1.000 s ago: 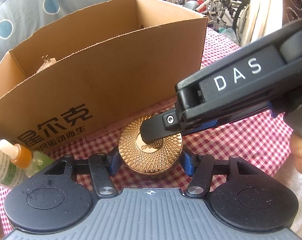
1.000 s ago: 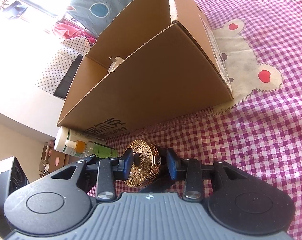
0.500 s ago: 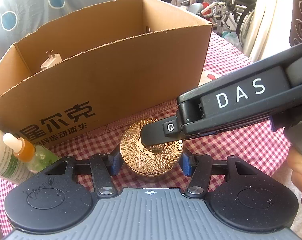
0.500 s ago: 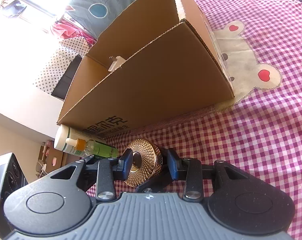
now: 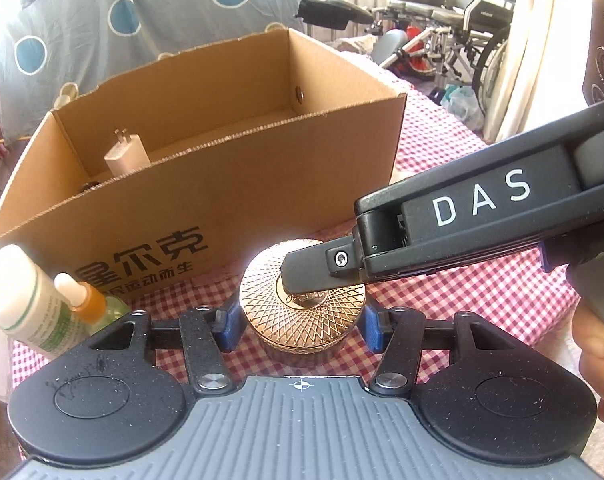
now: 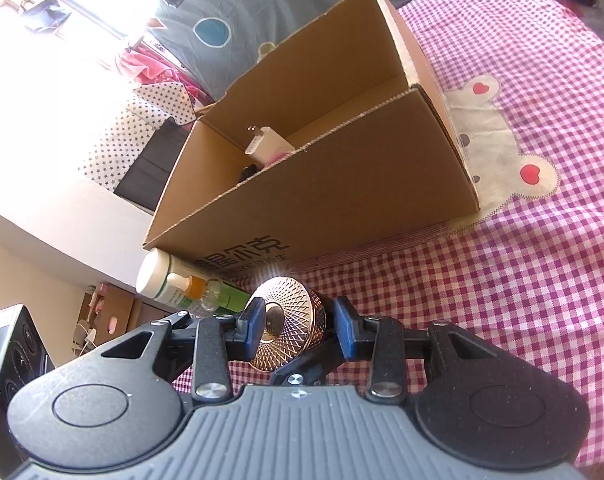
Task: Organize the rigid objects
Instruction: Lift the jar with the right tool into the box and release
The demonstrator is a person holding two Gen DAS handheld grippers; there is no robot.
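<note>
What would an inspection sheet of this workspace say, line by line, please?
Surface: red checked tablecloth.
Job's things: gold jar in front of the cardboard box; white charger inside the box.
Clutter: white tube and dropper bottle lying by the box front.
Grippers: left gripper closed on the jar's sides; right gripper touches the lid, grip unclear.
Cables: nothing seen.
Surroundings: wheelchair and dotted sheet behind the box.
</note>
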